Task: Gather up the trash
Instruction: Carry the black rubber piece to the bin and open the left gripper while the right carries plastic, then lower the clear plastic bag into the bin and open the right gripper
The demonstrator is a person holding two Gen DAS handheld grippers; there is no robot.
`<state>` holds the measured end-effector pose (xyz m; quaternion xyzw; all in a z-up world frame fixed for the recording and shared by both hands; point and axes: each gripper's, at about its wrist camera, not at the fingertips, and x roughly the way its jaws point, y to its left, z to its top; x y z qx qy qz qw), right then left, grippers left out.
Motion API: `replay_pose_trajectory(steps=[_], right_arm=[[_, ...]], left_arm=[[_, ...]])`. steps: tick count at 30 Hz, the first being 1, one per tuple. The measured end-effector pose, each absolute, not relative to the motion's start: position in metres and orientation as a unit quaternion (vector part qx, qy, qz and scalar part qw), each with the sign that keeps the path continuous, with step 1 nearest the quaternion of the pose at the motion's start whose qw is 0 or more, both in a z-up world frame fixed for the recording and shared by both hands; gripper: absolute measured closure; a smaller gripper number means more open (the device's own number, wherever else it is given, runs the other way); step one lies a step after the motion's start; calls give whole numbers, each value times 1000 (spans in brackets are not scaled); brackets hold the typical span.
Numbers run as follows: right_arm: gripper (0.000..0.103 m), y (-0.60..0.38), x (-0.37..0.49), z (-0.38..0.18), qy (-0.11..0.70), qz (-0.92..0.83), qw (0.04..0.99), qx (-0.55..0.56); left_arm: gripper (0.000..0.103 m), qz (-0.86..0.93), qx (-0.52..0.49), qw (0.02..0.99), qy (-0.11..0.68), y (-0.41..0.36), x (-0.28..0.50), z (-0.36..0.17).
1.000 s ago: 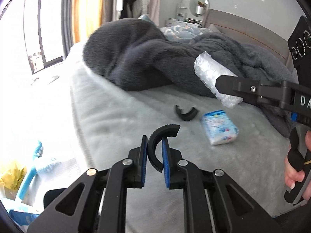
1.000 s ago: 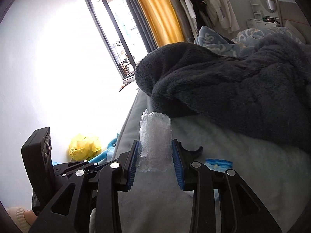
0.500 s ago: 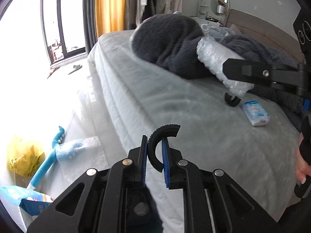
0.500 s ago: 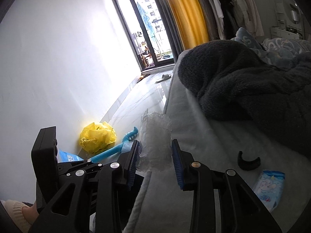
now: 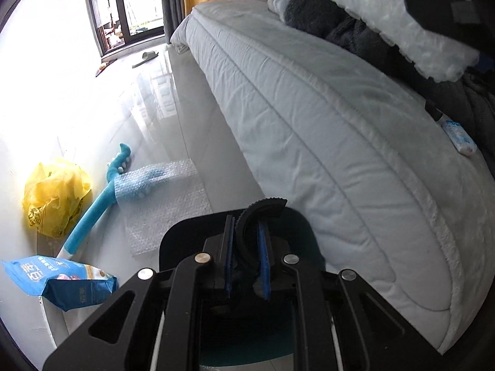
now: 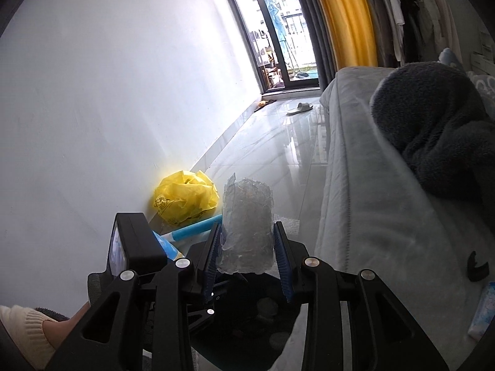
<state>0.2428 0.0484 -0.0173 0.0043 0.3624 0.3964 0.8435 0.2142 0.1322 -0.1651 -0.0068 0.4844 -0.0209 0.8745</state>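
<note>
My left gripper (image 5: 246,244) is shut on a black curved plastic piece (image 5: 263,207), which sticks up between the blue pads. It hangs over the dark bin (image 5: 182,235) on the floor beside the bed. My right gripper (image 6: 247,247) is shut on a roll of clear bubble wrap (image 6: 247,225), also above the dark bin (image 6: 263,334). In the left wrist view that bubble wrap roll (image 5: 402,24) and one right finger (image 5: 439,3) show at the top right. A second black curved piece (image 6: 476,270) and a tissue pack (image 5: 459,137) lie on the bed.
The bed (image 5: 340,154) with a grey blanket (image 6: 433,123) fills the right side. By the wall lie a yellow plastic bag (image 5: 52,198), a blue stick (image 5: 92,213), a bubble wrap sheet (image 5: 167,204) and a blue packet (image 5: 62,281). A slipper (image 6: 298,108) lies near the window. A hand (image 6: 62,324) holds the left gripper.
Both grippers swung from over the bed to the floor beside it, keeping their loads. The left one tilted down, and the dark bin came into view beneath them.
</note>
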Motion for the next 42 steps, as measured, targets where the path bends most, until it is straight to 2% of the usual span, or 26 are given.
replay_pose_trajectory(steps=[14, 15, 16, 19, 22, 27, 42], right_arm=[[69, 126, 241, -60, 409, 413, 813, -30], [69, 131, 240, -65, 414, 413, 811, -35], [69, 134, 240, -69, 420, 412, 808, -40], [69, 145, 239, -84, 435, 407, 801, -53], [69, 152, 239, -99, 451, 401, 795, -63], [69, 159, 240, -125, 480, 390, 783, -70], [69, 180, 233, -191, 548, 360, 745, -123]], left_arm=[[86, -39, -60, 797, 600, 182, 190, -228], [84, -39, -64, 792, 606, 186, 188, -231], [75, -37, -68, 788, 611, 190, 186, -234], [61, -30, -82, 785, 613, 205, 181, -236], [47, -26, -92, 795, 599, 218, 176, -228], [37, -20, -99, 826, 554, 234, 171, -201], [27, 10, -102, 898, 427, 260, 153, -140]])
